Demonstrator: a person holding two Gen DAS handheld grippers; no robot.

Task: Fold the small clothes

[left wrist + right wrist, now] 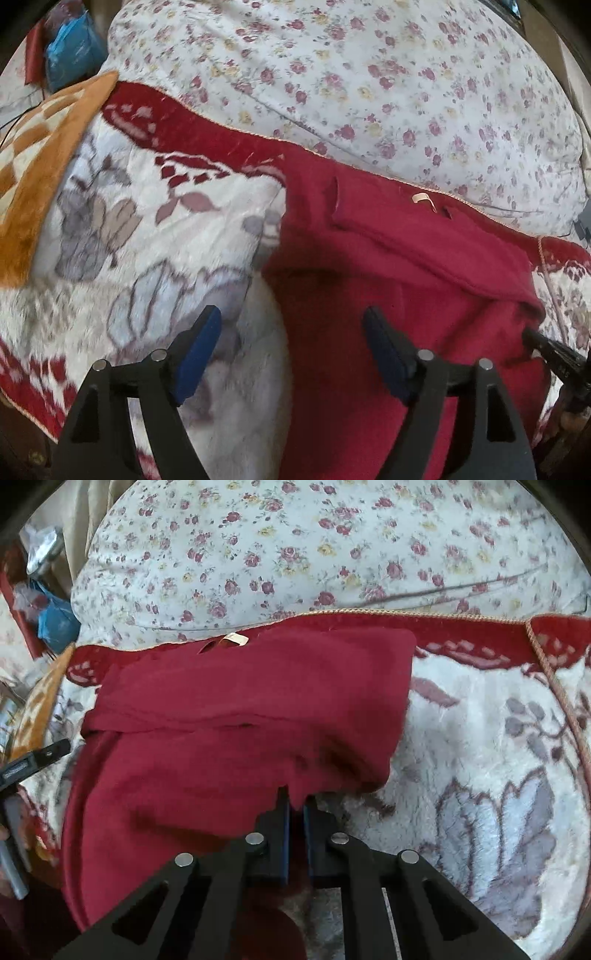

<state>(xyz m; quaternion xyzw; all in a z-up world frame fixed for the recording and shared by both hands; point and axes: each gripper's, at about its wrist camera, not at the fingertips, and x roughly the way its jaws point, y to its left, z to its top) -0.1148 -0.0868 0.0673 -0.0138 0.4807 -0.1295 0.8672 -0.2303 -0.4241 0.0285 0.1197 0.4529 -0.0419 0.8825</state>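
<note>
The left tool [291,350] has matte black, angular arms with triangular cut-outs, round silver pins at the joints, and blue pads [195,354] lining its fingers. The right tool [294,812] has the same black frame, silver pins, and thin blue pads [285,834] edging its fingers.

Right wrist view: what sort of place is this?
Probably a bedroom, on a bed: a plush flowered blanket under the red garment, and a rose-print pillow or duvet behind.

A plush white blanket [480,738] with red border and grey leaves covers the bed, with a flowered quilt [295,554] heaped behind it.
</note>
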